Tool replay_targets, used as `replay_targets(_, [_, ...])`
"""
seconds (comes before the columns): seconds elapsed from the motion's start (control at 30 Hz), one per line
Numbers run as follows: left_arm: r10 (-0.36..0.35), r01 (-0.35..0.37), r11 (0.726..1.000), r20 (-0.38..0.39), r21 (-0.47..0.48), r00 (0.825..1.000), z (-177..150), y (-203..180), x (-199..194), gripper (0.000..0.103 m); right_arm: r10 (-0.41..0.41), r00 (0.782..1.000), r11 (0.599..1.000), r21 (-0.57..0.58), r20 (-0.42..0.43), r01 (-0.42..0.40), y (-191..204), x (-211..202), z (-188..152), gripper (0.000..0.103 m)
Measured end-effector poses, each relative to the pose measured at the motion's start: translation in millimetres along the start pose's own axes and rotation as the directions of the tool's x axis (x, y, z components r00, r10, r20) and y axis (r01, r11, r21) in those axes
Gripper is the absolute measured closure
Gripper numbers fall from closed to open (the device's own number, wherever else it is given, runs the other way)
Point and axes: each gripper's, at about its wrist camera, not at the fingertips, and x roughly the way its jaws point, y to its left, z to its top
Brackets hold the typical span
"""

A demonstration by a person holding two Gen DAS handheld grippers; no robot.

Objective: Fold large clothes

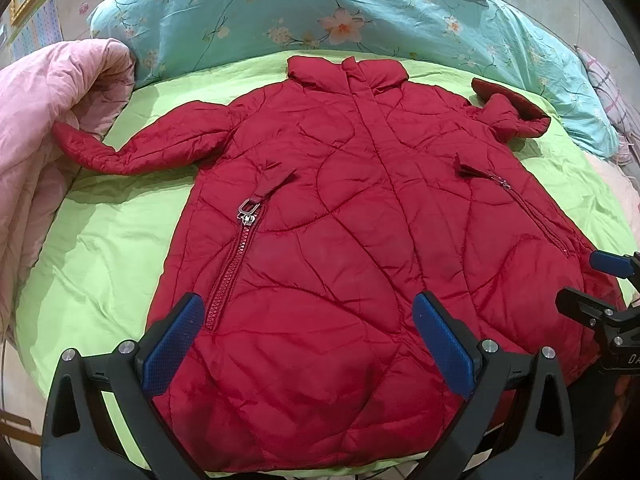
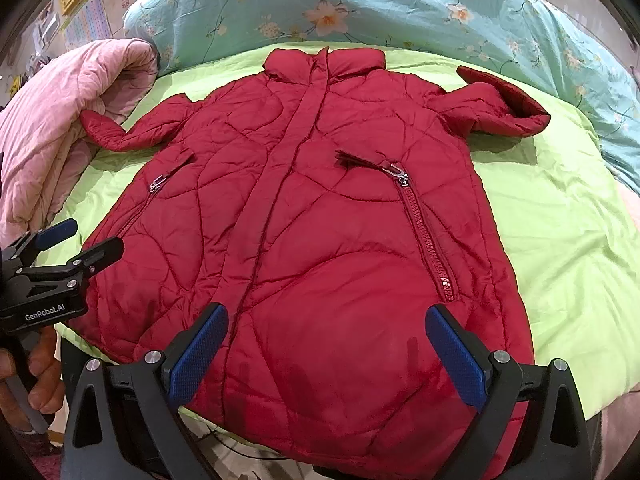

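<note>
A red quilted puffer jacket (image 1: pixel 340 208) (image 2: pixel 304 216) lies face up and spread flat on a lime-green sheet (image 1: pixel 100 248) (image 2: pixel 560 220), collar at the far side. Its left sleeve (image 1: pixel 132 148) stretches out toward a pink quilt; its right sleeve (image 2: pixel 496 108) is bent back near the shoulder. My left gripper (image 1: pixel 308 312) hovers open over the hem's left half, holding nothing. My right gripper (image 2: pixel 328 324) is open above the hem's right half, also holding nothing. Each gripper shows at the edge of the other's view: the right gripper (image 1: pixel 600 280) and the left gripper (image 2: pixel 76 244).
A rolled pink quilt (image 1: pixel 48 128) (image 2: pixel 68 112) lies along the left. A teal floral duvet (image 1: pixel 320 12) (image 2: pixel 380 4) is heaped behind the collar. A hand (image 2: pixel 36 376) grips the left gripper's handle. The near bed edge runs just under the hem.
</note>
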Motion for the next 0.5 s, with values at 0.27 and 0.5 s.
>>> replay_targets(0.27, [-0.028, 0.028, 0.999, -0.010, -0.016, 1.000, 0.3, 3.2, 5.2, 0.000, 0.026, 1.000, 0.999, 0.021, 0.017, -0.026, -4.8, -0.3, 4.0, 0.003])
replay_targets(0.5, [-0.093, 0.091, 0.994, -0.031, -0.057, 0.995, 4.8, 7.4, 12.0, 0.000, 0.047, 0.999, 0.997, 0.052, 0.027, -0.048, -16.5, 1.4, 11.7, 0.003])
